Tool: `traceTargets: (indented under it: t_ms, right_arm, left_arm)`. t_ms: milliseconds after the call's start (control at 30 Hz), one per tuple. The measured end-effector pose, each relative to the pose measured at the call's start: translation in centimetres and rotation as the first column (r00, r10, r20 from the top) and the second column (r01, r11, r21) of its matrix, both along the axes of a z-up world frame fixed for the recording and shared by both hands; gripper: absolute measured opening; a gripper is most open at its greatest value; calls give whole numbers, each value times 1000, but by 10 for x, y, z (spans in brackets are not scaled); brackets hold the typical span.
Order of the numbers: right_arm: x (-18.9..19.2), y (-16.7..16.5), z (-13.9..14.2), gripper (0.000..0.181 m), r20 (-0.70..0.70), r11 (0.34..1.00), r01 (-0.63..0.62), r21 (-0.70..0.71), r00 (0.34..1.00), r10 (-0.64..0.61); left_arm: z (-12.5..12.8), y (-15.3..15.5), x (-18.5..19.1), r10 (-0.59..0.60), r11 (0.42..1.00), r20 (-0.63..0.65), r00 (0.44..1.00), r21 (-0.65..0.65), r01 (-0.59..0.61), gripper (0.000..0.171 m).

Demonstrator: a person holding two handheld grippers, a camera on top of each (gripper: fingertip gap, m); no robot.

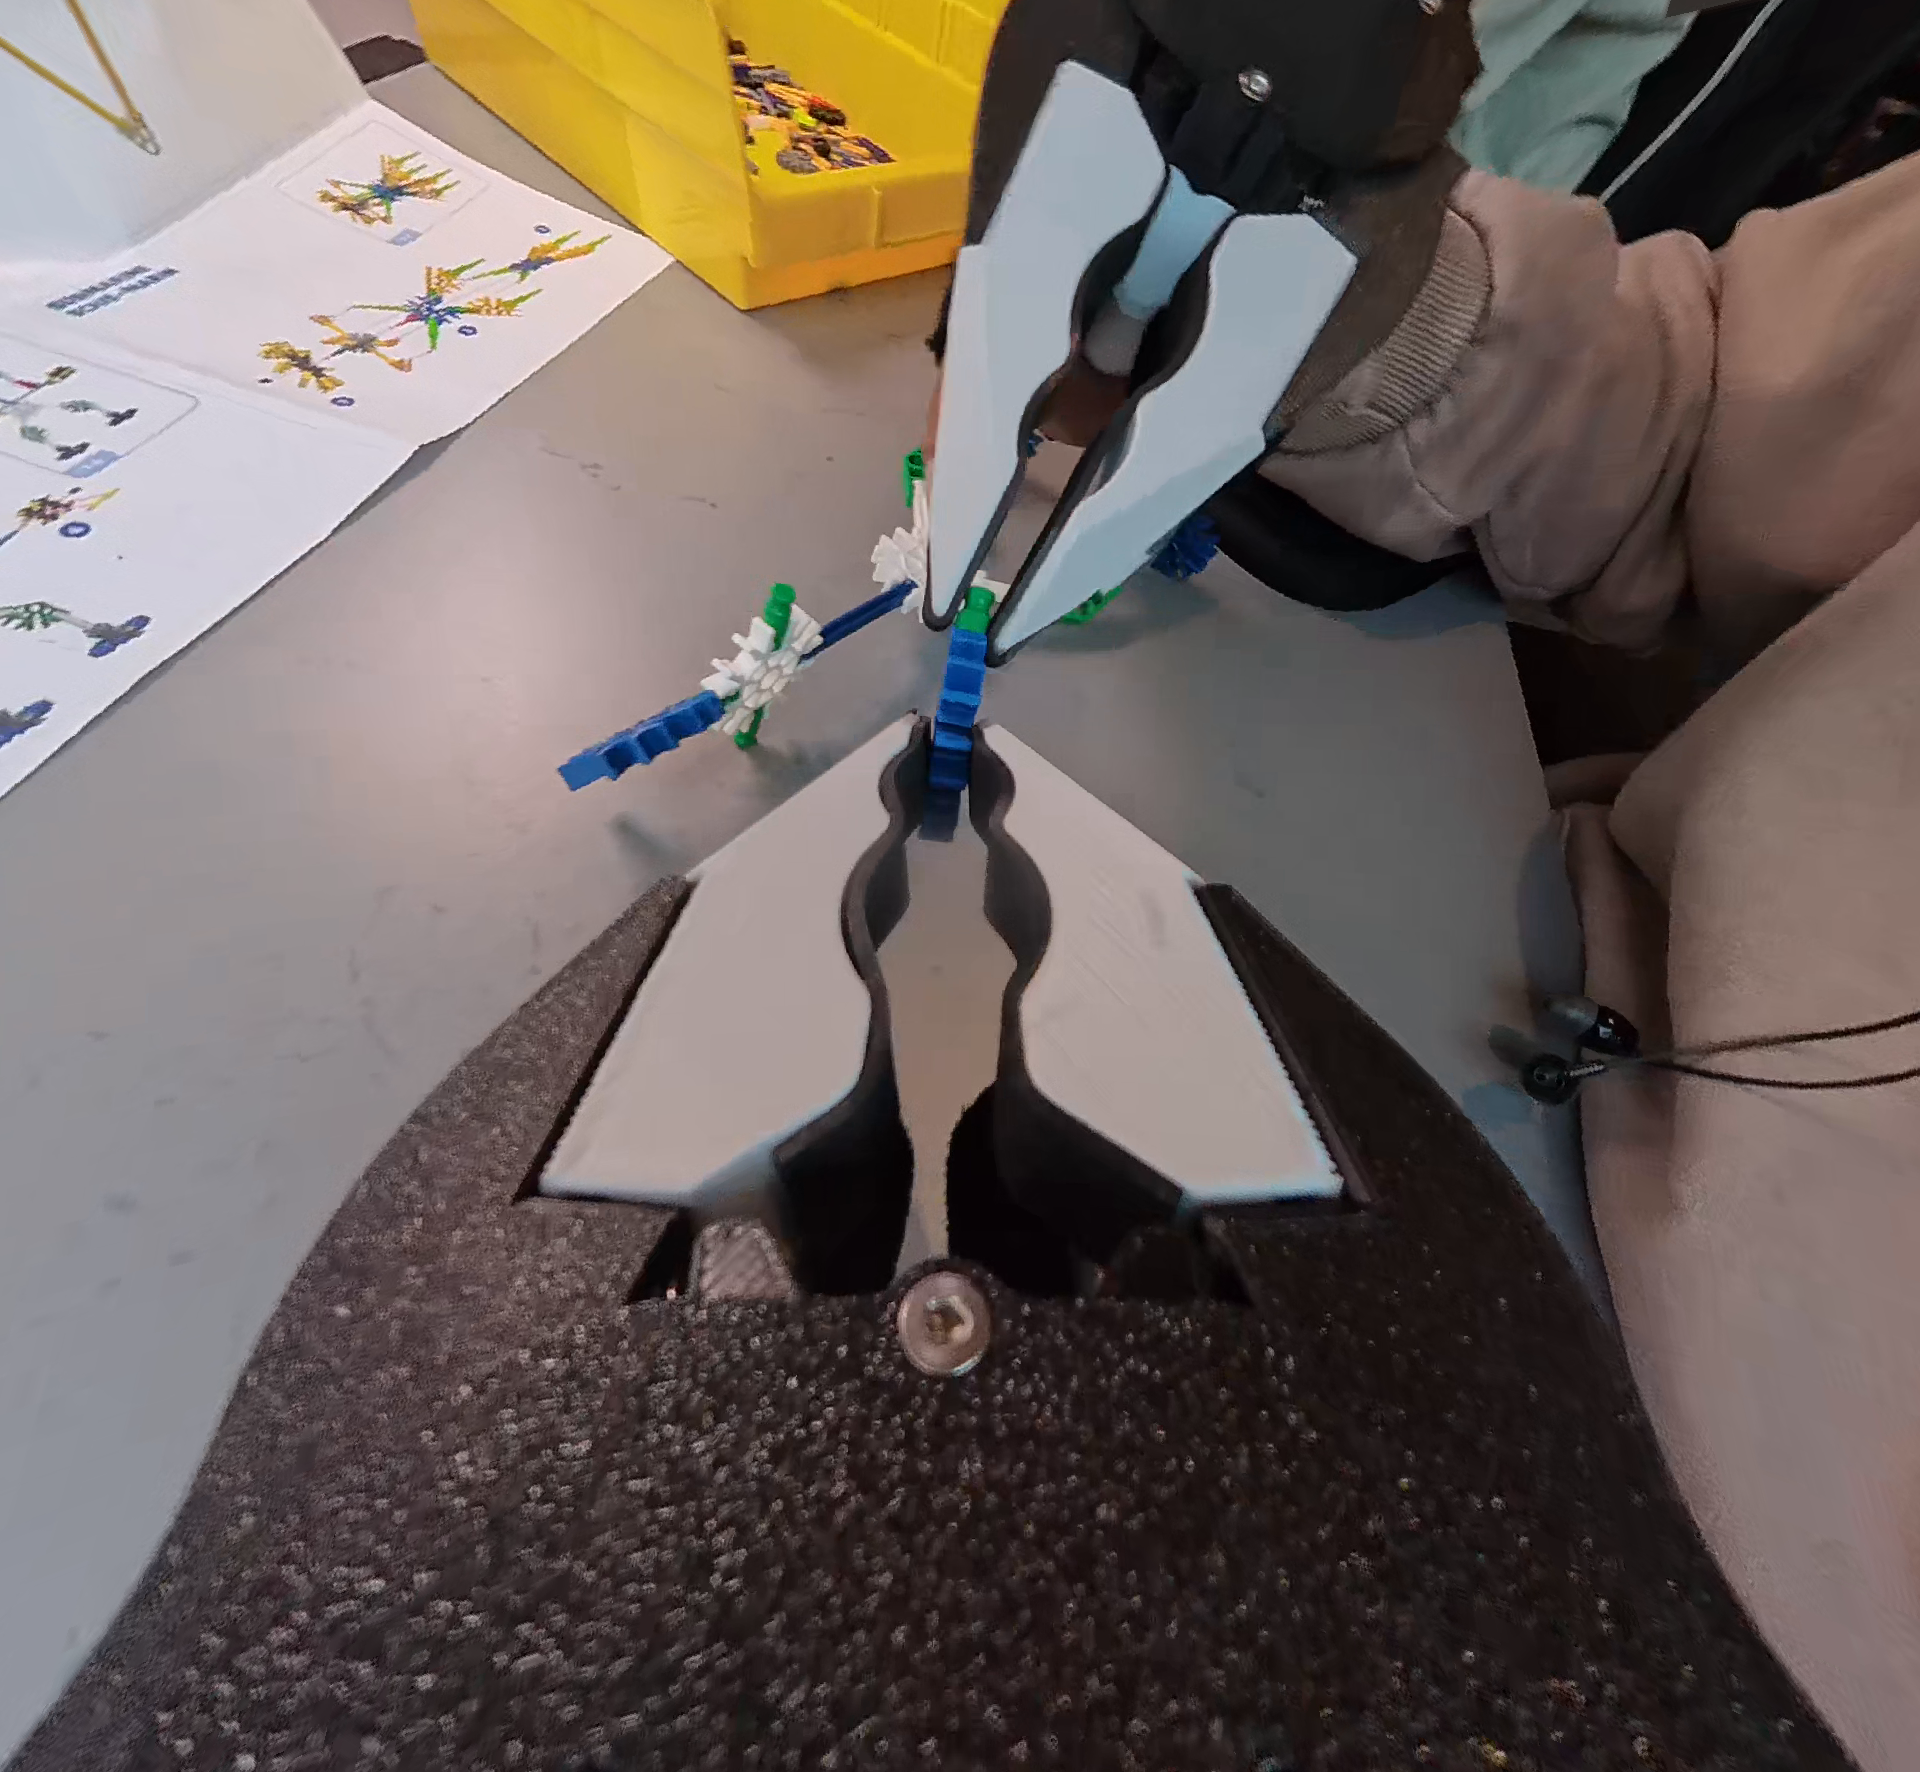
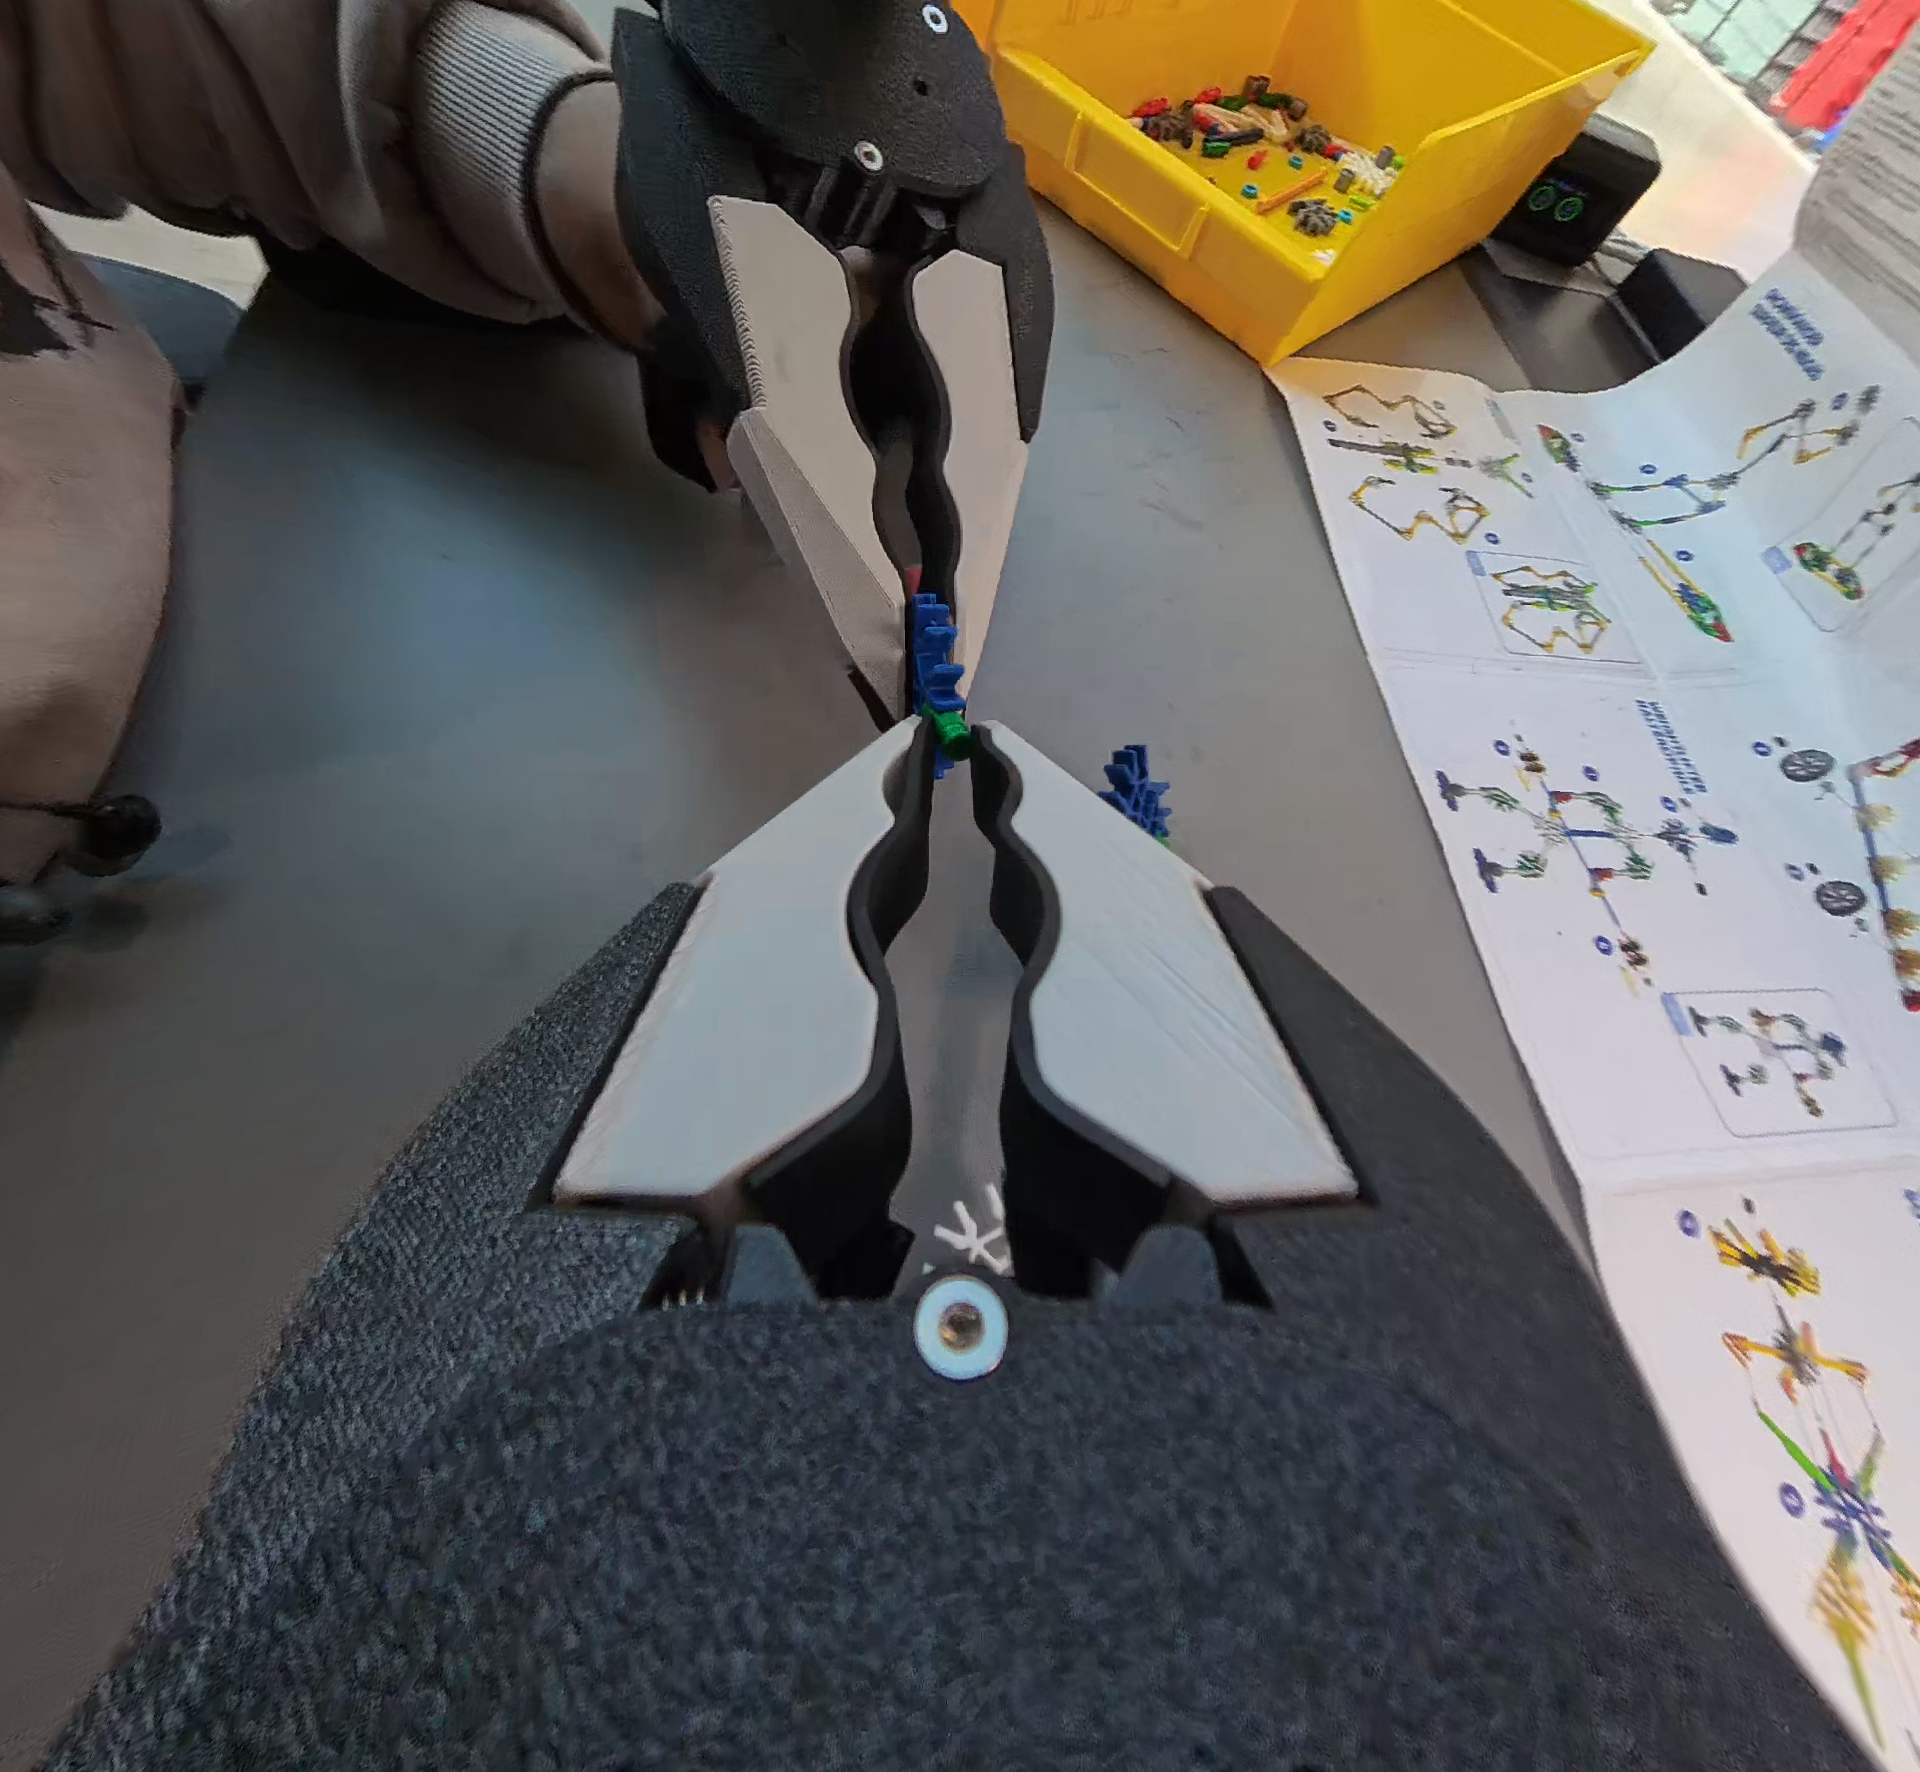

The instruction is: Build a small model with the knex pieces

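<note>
While the left tongs [image 1: 948, 735] are pinched nearly closed on the lower end of a blue toothed connector [image 1: 958, 683], the right tongs [image 1: 964, 626] reach in from the far side and are closed to a narrow gap on the short green rod [image 1: 975, 608] at that connector's other end. In the right wrist view the same meeting shows reversed: the right tongs [image 2: 951, 735] grip the green rod [image 2: 949, 730] and the left tongs [image 2: 930, 673] hold the blue connector [image 2: 932, 647] just beyond it, the two sets of tips almost touching.

These held pieces belong to a small rod-and-connector toy assembly [image 1: 769, 657] of white snowflake connectors, a dark blue rod and another blue toothed piece, lying on the grey desk [image 1: 364, 891] just to the left of the tongs. It looks light, hard and rigid, with thin snap joints that would likely pop apart if twisted; the flat faces of a connector or the middle of a rod seem the surest places to take hold, since the smooth plastic may slip at the tips.

A yellow bin [image 1: 644, 60] of loose pieces stands farther back, with an unfolded instruction sheet [image 1: 312, 351] beside it. A beige sleeve [image 1: 1558, 392] leads to the right tongs.
</note>
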State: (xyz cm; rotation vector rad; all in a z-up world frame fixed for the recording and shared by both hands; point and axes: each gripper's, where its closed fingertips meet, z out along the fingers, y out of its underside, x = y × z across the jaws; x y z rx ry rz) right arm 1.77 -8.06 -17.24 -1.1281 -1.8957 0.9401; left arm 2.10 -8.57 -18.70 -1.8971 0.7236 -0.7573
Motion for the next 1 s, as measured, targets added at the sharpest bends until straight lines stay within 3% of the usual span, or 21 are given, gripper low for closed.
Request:
traceTargets:
  t_ms: [100,233,500,800,900,1000]
  right_arm:
    - [-9,11,-2,5,-35,986,95,140,995,-91]
    - [-18,21,-4,5,-82,912,195,362,981,-177]
    - [-29,38,-8,5,-147,774,319,546,947,-287]
    - [-42,39,-14,7,-157,717,355,600,931,-330]
    - [-51,35,-19,7,-125,730,358,582,927,-355]
    - [-60,30,-23,7,-96,741,388,547,909,-405]
  left_arm:
    - [-2,11,-9,96,995,48,994,-45,-94,6]
    - [-3,23,-20,192,978,113,975,-101,-181,7]
    - [-6,42,-31,354,924,249,901,-242,-296,6]
    - [-9,43,-46,598,797,310,739,-323,-510,8]
    - [-15,38,-55,669,740,290,685,-353,-573,7]
    - [-19,32,-65,713,696,193,674,-319,-644,7]
